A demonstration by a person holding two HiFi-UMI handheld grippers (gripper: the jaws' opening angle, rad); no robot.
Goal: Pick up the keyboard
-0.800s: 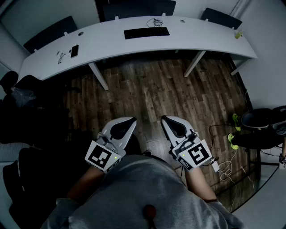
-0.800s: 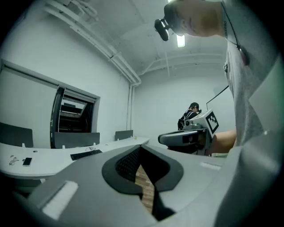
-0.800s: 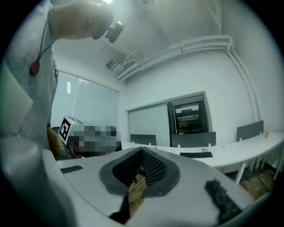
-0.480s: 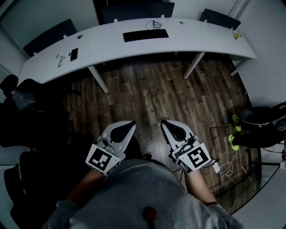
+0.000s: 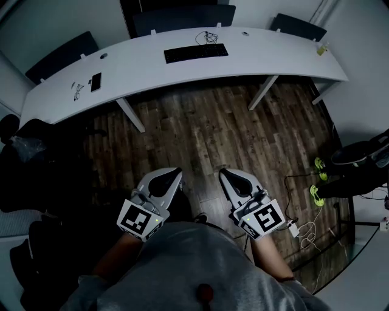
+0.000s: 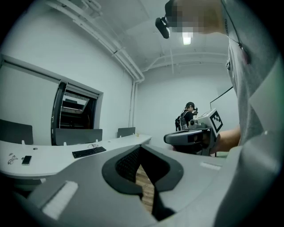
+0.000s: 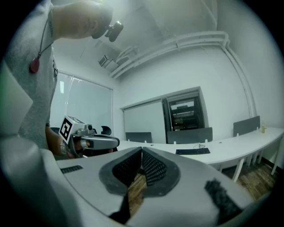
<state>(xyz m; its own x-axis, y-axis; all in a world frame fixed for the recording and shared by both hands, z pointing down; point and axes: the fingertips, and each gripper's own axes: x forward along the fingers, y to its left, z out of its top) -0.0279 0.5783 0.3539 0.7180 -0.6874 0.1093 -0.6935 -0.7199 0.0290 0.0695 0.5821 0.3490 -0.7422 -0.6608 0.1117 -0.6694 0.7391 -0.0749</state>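
Observation:
A black keyboard (image 5: 196, 53) lies near the middle of a long curved white desk (image 5: 267, 51) at the far side of the room; it also shows small in the left gripper view (image 6: 89, 152) and the right gripper view (image 7: 192, 151). Both grippers are held close to the person's body, far from the desk. My left gripper (image 5: 175, 172) is shut with nothing in it. My right gripper (image 5: 223, 172) is shut and empty too. Each gripper view shows the other gripper beside it (image 6: 191, 137), (image 7: 95, 142).
A phone (image 5: 95, 82) and small items lie on the desk's left part, a tangle of cable (image 5: 206, 37) behind the keyboard. Dark chairs (image 5: 182, 15) stand behind the desk. Wooden floor (image 5: 200, 133) lies between me and the desk. Cables and shoes (image 5: 316, 193) sit at right. A person (image 6: 188, 116) stands far off.
The view has shifted slightly: the desk and keyboard sit a little higher and further left in the head view. Both grippers stay shut in about the same place.

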